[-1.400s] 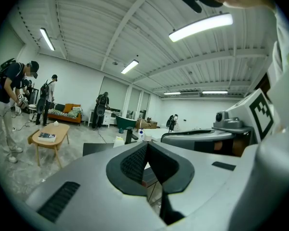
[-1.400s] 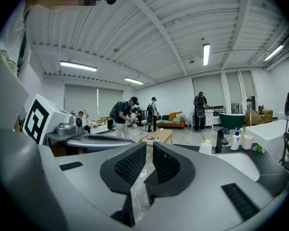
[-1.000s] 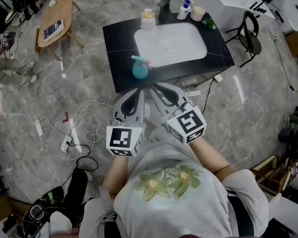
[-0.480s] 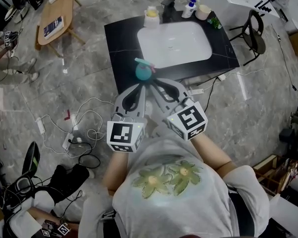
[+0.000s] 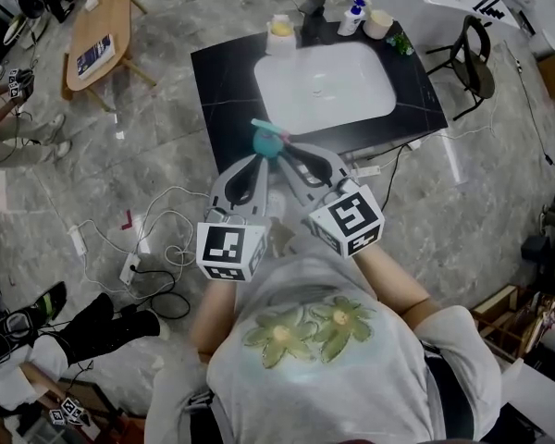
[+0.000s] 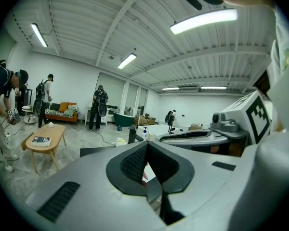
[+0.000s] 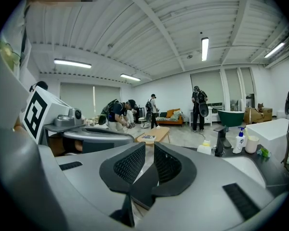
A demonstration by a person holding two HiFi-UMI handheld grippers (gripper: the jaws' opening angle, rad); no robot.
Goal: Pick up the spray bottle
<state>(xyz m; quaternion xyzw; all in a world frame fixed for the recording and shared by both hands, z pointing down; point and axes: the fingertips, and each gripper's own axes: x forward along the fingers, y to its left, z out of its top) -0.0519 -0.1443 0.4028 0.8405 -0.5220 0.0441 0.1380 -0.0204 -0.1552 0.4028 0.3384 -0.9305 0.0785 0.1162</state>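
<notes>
The teal spray bottle (image 5: 266, 141) with a pink trigger stands at the front edge of the black counter (image 5: 224, 77). Both grippers are held side by side before the person's chest and point at it. My left gripper (image 5: 262, 159) ends just short of the bottle on its near side, with its pads touching and nothing between them (image 6: 147, 146). My right gripper (image 5: 289, 149) ends beside the bottle's right side, with a narrow gap between its pads (image 7: 150, 149) and nothing held. The jaws hide the bottle in both gripper views.
A white sink basin (image 5: 324, 81) is set in the counter, with a faucet (image 5: 305, 17) and bottles (image 5: 279, 35) (image 5: 353, 15) behind it. A black chair (image 5: 470, 67) stands to the right, a wooden table (image 5: 102, 35) at far left. Cables (image 5: 148, 248) lie on the floor.
Both grippers have come forward until their tips sit next to the spray bottle. A person's legs at the lower left have shifted.
</notes>
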